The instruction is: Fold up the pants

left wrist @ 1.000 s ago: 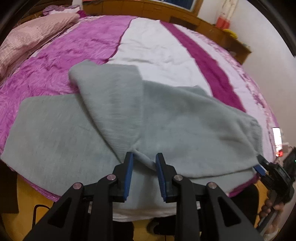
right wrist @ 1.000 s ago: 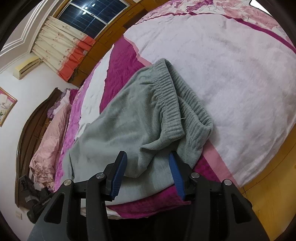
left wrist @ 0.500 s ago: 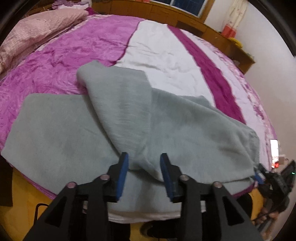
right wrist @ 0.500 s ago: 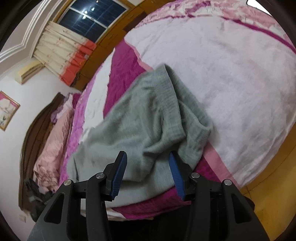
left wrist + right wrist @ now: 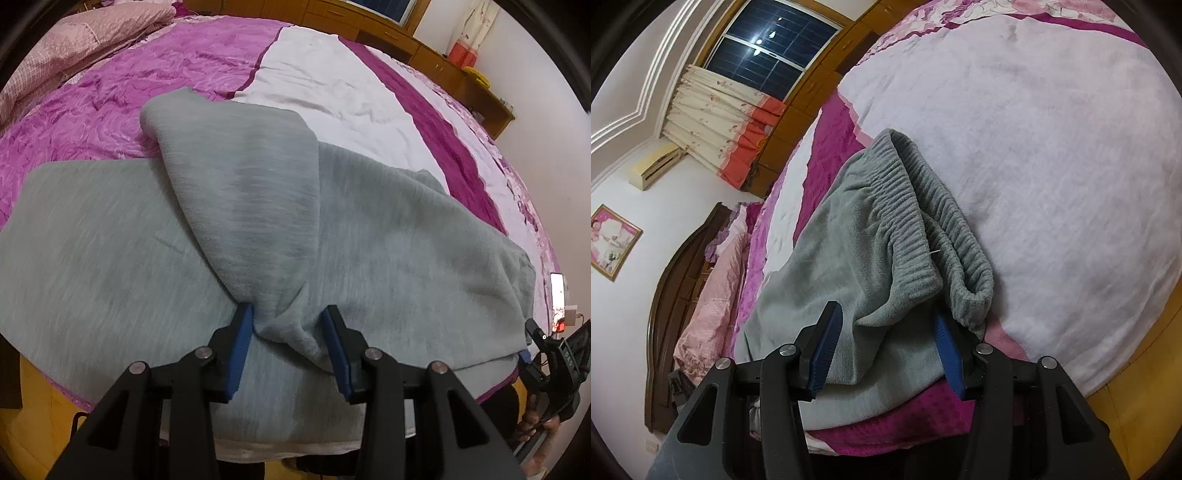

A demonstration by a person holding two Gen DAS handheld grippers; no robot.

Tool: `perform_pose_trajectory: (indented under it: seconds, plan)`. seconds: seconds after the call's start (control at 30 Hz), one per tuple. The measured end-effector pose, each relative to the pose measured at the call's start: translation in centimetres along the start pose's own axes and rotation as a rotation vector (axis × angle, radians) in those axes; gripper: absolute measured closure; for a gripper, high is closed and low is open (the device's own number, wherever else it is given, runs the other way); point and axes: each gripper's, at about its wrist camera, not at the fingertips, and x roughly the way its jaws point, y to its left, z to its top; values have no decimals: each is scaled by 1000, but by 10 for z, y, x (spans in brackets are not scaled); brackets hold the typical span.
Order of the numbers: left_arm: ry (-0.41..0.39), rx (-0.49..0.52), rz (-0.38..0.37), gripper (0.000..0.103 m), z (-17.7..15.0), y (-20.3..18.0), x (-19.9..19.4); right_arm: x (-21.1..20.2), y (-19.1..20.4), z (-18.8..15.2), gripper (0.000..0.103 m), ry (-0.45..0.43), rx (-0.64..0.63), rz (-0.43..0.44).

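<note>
Two grippers are shown at the pants (image 5: 369, 229) on the bed (image 5: 332, 85). Left gripper (image 5: 288, 332) fingers are opening around the crotch fold; right gripper (image 5: 886, 339) fingers, also opening, are spread beside the waistband (image 5: 908, 206).

Dark window (image 5: 768, 48), drawn curtain (image 5: 716, 125), perhaps wooden headboard (image 5: 676, 291)

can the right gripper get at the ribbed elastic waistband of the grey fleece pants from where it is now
Probably yes. The right gripper sits at the near bed edge with its jaws opening, and the ribbed elastic waistband of the grey fleece pants lies just ahead, one end drooping by the right pad. Nothing blocks the way.
</note>
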Motion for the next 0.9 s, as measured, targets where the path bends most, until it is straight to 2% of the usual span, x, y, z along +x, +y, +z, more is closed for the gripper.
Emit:
perform_pose_trajectory:
  seconds: [0.17, 0.27, 0.43, 0.57, 0.7, 0.8, 0.9]
  plan:
    - [-12, 21, 2, 62, -2, -1, 0, -1, -2, -3, 60, -16, 6, 7]
    - [-26, 1, -12, 62, -5, 2, 1, -5, -4, -5, 60, -30, 30, 21]
    - [-32, 3, -33, 61, -6, 5, 2, -22, -11, -3, 63, -96, 134, 54]
    - [-28, 20, -50, 59, -6, 5, 3, -22, -3, -2, 83, -90, 84, -39]
    - [-49, 34, -24, 60, -8, 1, 0, -16, -4, -3, 86, -42, 128, -41]
    - [-54, 81, 20, 65, -8, -8, -1, -16, -1, 4, 87, -33, 118, -47]
    - [-58, 79, 24, 78, -6, -8, -5, -19, 6, 13, 92, -44, 94, -58]
